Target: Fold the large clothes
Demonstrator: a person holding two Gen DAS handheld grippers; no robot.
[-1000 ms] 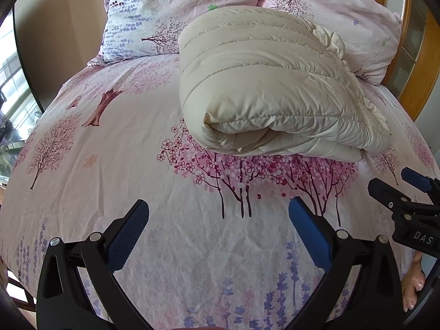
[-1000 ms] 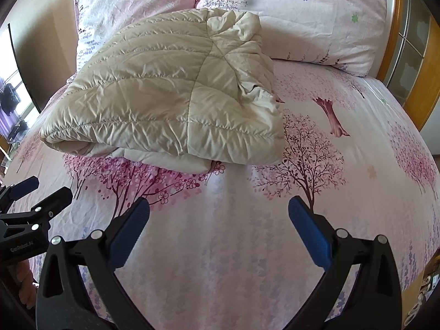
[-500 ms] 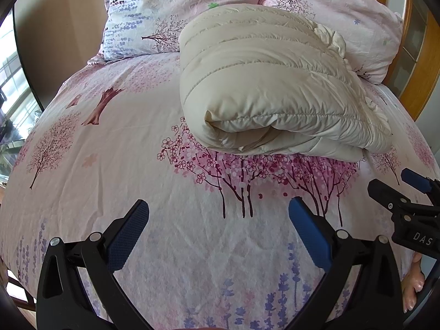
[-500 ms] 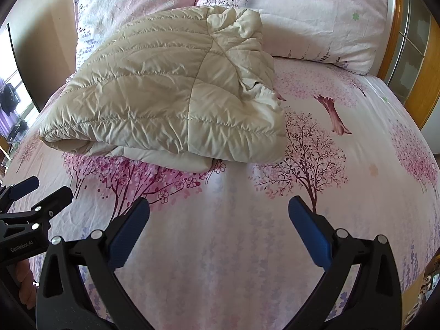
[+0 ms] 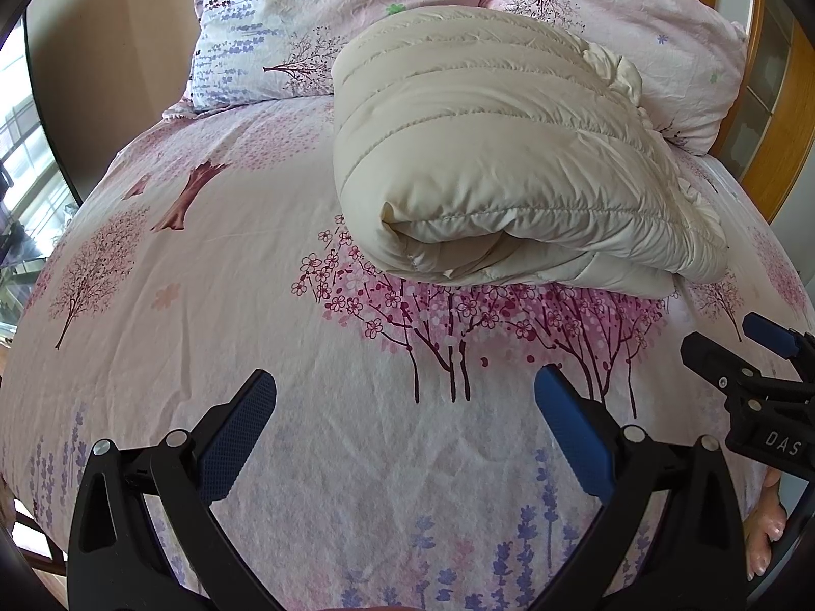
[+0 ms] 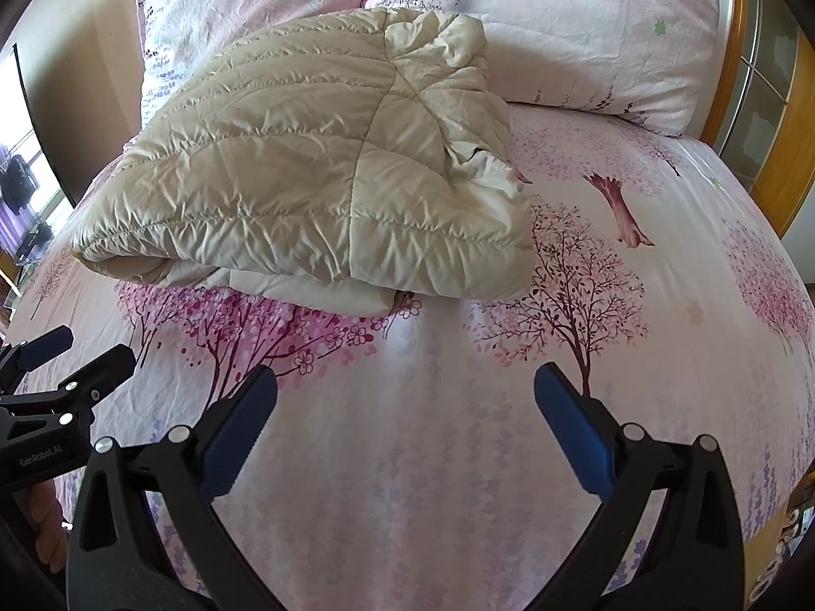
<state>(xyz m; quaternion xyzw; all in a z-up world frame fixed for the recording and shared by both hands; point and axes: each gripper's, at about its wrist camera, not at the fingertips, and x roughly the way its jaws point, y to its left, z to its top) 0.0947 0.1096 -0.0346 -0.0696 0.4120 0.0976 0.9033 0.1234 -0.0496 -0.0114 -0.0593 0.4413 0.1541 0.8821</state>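
A cream quilted puffer jacket (image 5: pixel 499 163) lies folded into a thick bundle on the pink flowered bed sheet (image 5: pixel 214 305), just in front of the pillows. It also shows in the right wrist view (image 6: pixel 316 173). My left gripper (image 5: pixel 405 392) is open and empty, hovering over the sheet a short way in front of the jacket's near left end. My right gripper (image 6: pixel 405 392) is open and empty, in front of the jacket's near right corner. Each gripper shows at the edge of the other's view, the right one (image 5: pixel 749 356) and the left one (image 6: pixel 66 361).
Two flowered pillows (image 5: pixel 316 20) (image 6: pixel 560 25) lean at the head of the bed behind the jacket. A wooden frame with glass panes (image 6: pixel 764 117) stands along the right side. A window (image 5: pixel 20 163) is at the far left. The bed's front edge is just below the grippers.
Both grippers have drawn back a little from the jacket and stay open. The jacket has not moved.
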